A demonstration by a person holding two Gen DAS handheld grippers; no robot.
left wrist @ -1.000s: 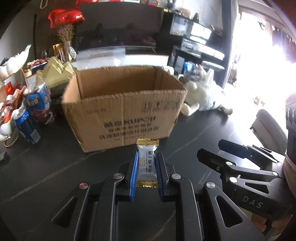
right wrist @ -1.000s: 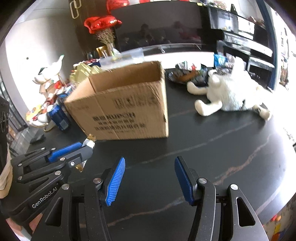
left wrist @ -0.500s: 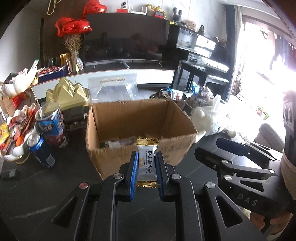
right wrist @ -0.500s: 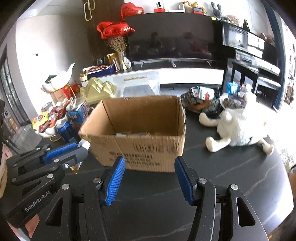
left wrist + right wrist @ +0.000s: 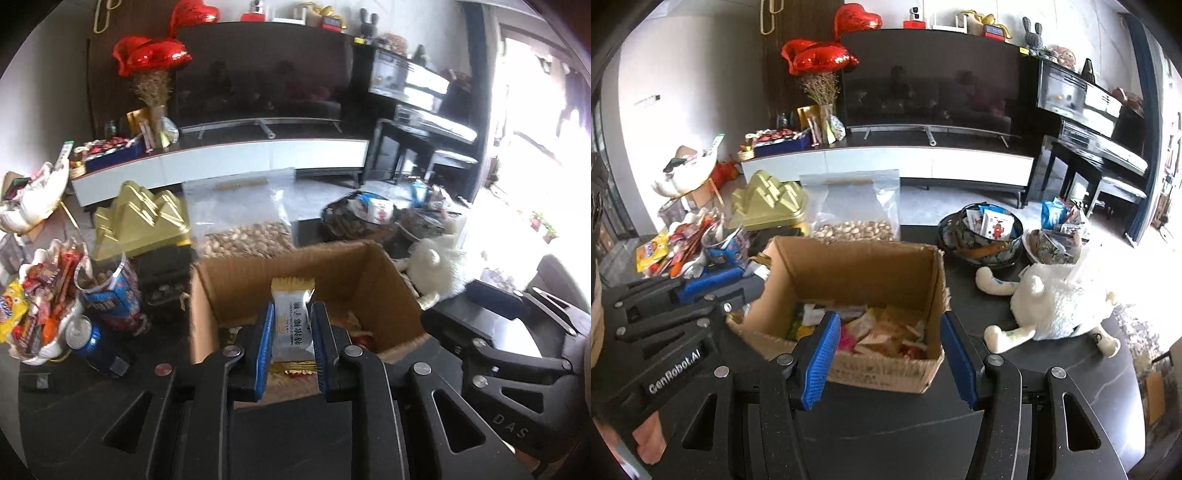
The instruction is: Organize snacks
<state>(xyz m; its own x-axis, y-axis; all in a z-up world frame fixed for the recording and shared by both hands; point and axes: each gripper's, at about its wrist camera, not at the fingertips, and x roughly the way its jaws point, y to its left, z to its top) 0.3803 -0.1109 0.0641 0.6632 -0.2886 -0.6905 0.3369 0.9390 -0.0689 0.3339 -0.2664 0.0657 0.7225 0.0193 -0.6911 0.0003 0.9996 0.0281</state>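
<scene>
A dark marbled table carries everything. Ahead of both tongs stands an open cardboard box, its floor covered with loose snack wrappers. To the right of the right gripper a white plush toy lies on the table, and beyond it, farther right and back, sits a dark bowl of packets. Behind the box, past its far wall, a clear zip bag of nuts stands upright, with a gold ridged box to its left. Left of the left gripper are a blue can and a white dish of mixed sweets.

The right gripper hangs over the near edge of the box, its blue pads wide apart with nothing between them. The left gripper is out over the box's left near corner, and its pads pinch a small white snack packet with gold ends; the packet stands upright between them, above the box's opening.
</scene>
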